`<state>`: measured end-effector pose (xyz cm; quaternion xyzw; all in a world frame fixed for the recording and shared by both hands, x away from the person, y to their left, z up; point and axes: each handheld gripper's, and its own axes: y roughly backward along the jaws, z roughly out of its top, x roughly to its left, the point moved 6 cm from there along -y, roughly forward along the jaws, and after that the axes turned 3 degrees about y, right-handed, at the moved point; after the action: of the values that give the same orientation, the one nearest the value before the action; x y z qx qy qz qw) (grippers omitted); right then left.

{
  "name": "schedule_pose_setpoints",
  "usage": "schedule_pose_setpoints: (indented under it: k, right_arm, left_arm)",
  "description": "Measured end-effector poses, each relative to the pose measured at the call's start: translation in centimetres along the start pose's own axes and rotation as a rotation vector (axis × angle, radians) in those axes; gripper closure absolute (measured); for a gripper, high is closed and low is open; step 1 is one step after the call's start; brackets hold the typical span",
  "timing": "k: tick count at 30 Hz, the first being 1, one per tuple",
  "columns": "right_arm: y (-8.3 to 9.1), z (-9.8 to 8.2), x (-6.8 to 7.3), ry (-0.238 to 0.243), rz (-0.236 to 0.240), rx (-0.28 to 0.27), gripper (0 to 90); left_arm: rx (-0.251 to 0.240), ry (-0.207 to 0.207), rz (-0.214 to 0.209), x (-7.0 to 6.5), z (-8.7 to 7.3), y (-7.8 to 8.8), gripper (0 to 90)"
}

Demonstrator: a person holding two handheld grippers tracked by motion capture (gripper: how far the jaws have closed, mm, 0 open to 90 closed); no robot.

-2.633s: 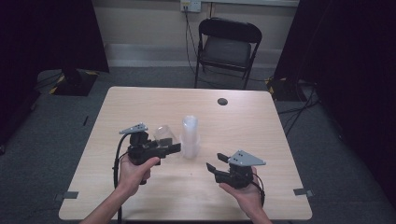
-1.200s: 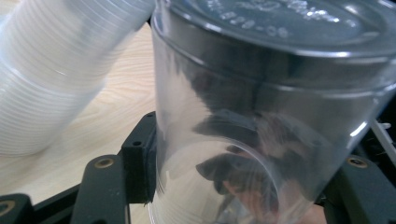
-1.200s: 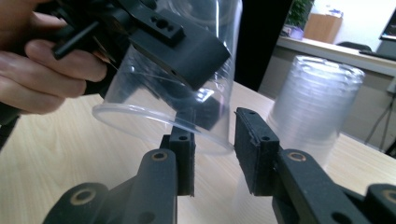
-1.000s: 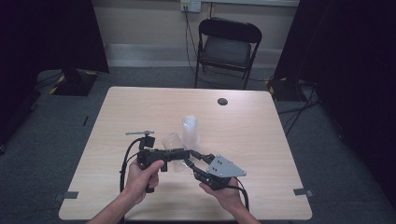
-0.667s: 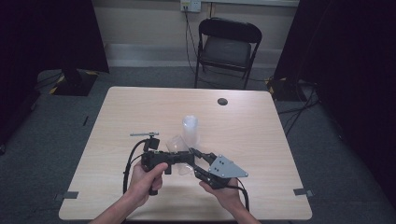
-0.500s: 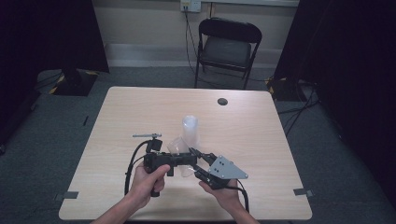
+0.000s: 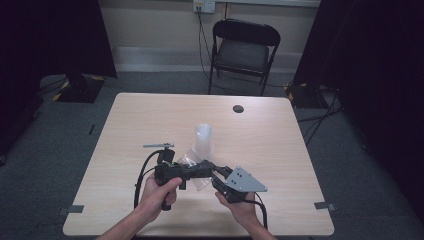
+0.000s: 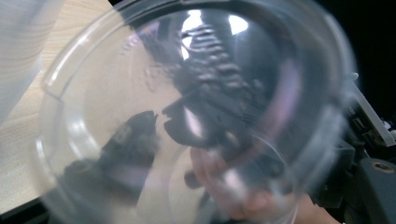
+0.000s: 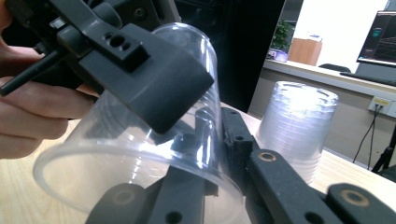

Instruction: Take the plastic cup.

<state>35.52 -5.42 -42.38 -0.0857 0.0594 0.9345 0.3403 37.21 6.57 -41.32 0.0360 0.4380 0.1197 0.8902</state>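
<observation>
A clear plastic cup lies tipped on its side between the two grippers, its wide rim toward the right gripper and its closed base toward the left gripper. One right jaw reaches inside the mouth and the other lies against the outer wall, pinching the rim, while a left jaw rests over the top of the wall. Just beyond both grippers an upside-down stack of clear cups stands upright on the table.
</observation>
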Motion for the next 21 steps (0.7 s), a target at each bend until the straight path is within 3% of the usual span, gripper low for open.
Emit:
schedule_pose_setpoints:
  k: [7, 21]
  right_arm:
    - [0.13, 0.07, 0.10, -0.006, 0.011, 0.003, 89.1]
    - [0.22, 0.15, 0.03, -0.008, 0.019, 0.008, 89.9]
  left_arm:
    - [-0.014, -0.027, 0.004, -0.15, 0.03, 0.13, 25.6]
    - [-0.005, -0.014, -0.018, -0.14, -0.03, 0.33, 24.6]
